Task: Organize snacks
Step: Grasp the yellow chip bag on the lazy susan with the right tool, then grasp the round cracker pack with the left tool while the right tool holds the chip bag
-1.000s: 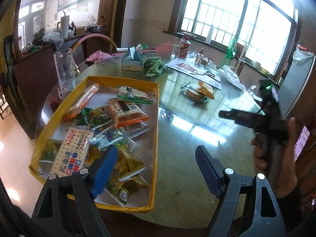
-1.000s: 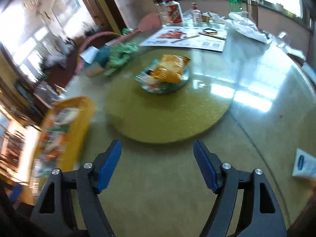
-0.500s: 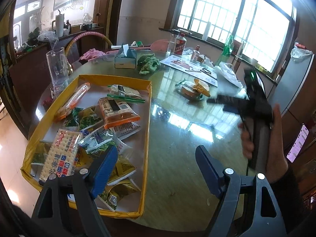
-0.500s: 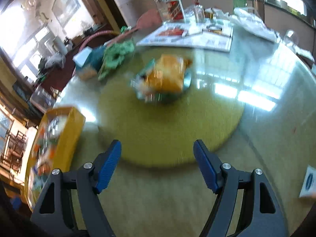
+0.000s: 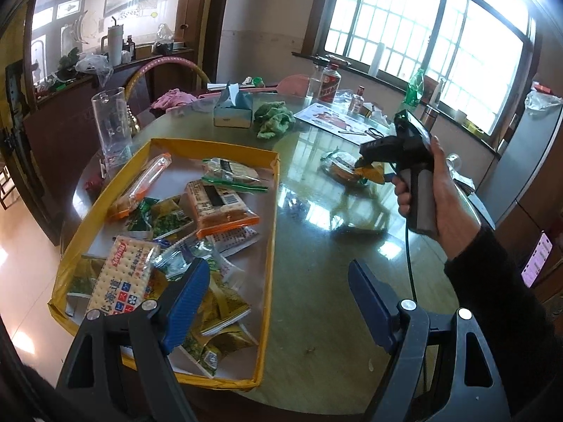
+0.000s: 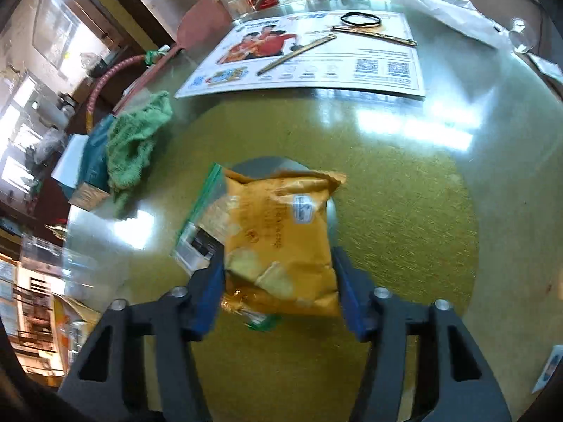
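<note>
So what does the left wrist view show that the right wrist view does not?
Only the left wrist view shows the open left gripper and the snacks lying inside the yellow-rimmed tray.

Only the right wrist view shows the right gripper with its blue pads on either side of the orange snack packet, and the black rubber band.

Both show the green crumpled cloth and the printed flyer.
</note>
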`<state>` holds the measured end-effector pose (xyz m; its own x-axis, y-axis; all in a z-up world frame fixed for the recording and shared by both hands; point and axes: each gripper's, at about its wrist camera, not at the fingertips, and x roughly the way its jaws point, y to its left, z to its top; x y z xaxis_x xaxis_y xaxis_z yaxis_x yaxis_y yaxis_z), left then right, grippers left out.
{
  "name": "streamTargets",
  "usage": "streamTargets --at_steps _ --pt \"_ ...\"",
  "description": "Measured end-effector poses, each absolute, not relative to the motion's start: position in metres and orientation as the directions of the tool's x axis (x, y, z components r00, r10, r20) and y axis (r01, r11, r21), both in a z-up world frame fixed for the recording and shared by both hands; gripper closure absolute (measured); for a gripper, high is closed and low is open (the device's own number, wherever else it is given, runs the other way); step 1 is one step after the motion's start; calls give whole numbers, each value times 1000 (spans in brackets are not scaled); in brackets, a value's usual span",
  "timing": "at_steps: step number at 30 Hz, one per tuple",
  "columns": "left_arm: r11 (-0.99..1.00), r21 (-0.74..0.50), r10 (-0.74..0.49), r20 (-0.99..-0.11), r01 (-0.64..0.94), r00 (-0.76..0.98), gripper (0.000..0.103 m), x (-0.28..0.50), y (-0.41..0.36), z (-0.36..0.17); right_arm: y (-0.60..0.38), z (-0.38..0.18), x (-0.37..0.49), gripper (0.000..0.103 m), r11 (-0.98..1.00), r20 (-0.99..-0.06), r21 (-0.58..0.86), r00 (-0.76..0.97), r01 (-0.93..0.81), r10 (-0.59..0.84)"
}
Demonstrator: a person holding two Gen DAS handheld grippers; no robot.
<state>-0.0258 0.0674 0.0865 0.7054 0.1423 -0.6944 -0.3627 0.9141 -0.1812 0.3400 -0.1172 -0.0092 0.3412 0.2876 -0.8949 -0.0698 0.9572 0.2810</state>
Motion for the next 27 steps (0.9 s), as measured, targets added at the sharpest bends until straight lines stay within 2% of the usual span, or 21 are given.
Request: streamTargets --at_steps 5,8,12,16,19,23,27 --pt "922 -238 51 -704 -304 708 22 6 53 88 -154 4 298 52 943 -868 317 370 -98 331" --pt "920 -268 -16 -756 -287 655 22 53 45 79 -185 11 266 53 932 -850 347 383 -107 361" --pt "878 -376 -132 -785 -297 605 22 128 41 64 -223 17 228 53 921 -818 376 433 -98 380" --pt "818 -398 -130 -831 -415 540 22 202 45 45 -251 20 211 55 913 -783 400 487 -82 387" --pt "789 -328 -16 -856 -520 516 22 246 49 36 -254 22 210 55 910 -766 397 504 -116 398" --pt "756 -334 1 -860 -563 510 22 286 51 29 -260 26 206 56 906 -746 401 525 -137 410" --pt "733 -263 74 -886 -628 457 22 329 45 17 -268 29 202 56 900 -727 412 544 -144 420"
